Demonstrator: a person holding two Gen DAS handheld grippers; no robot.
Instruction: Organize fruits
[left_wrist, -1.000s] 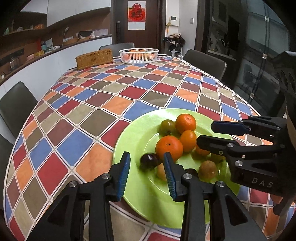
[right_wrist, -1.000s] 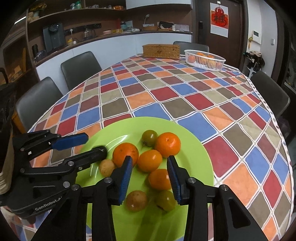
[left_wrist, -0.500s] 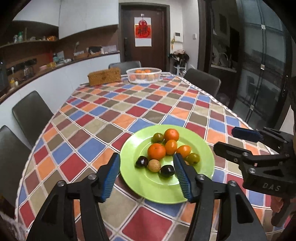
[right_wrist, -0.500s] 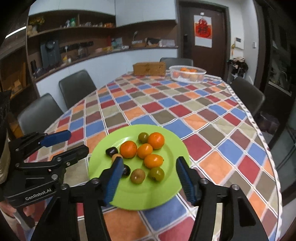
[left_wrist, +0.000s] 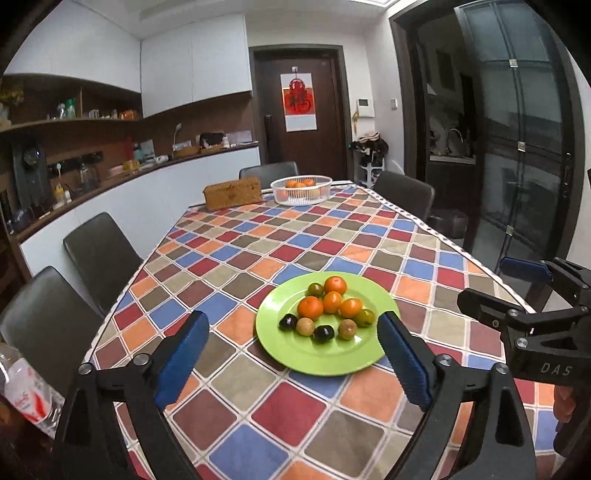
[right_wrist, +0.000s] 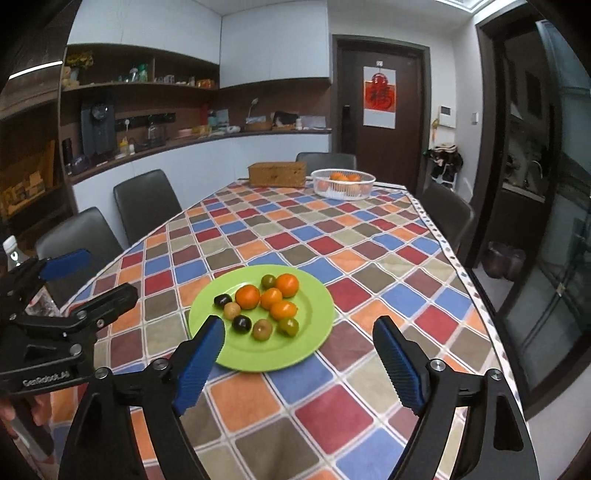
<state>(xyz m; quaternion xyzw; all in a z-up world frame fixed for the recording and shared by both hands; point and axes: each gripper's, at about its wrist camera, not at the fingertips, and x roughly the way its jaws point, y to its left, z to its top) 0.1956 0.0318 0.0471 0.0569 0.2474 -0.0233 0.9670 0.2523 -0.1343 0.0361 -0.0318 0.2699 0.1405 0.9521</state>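
Note:
A green plate (left_wrist: 295, 354) (right_wrist: 314, 317) sits near the table's front edge and holds several small fruits: oranges (left_wrist: 310, 307) (right_wrist: 247, 297), two dark plums (left_wrist: 324, 333) (right_wrist: 242, 324), brownish fruits and green ones. My left gripper (left_wrist: 293, 341) is open and empty, raised behind the plate; it shows at the left in the right wrist view (right_wrist: 92, 273). My right gripper (right_wrist: 298, 341) is open and empty, also raised behind the plate; it shows at the right in the left wrist view (left_wrist: 495, 284).
A white basket (left_wrist: 301, 190) (right_wrist: 343, 183) with oranges and a wicker box (left_wrist: 232, 192) (right_wrist: 277, 173) stand at the table's far end. Dark chairs (left_wrist: 98, 254) (right_wrist: 146, 201) line both sides. A plastic bottle (left_wrist: 26, 395) is at the near left.
Both grippers have pulled back and up from the plate and opened wider. The fruits lie on the plate as before.

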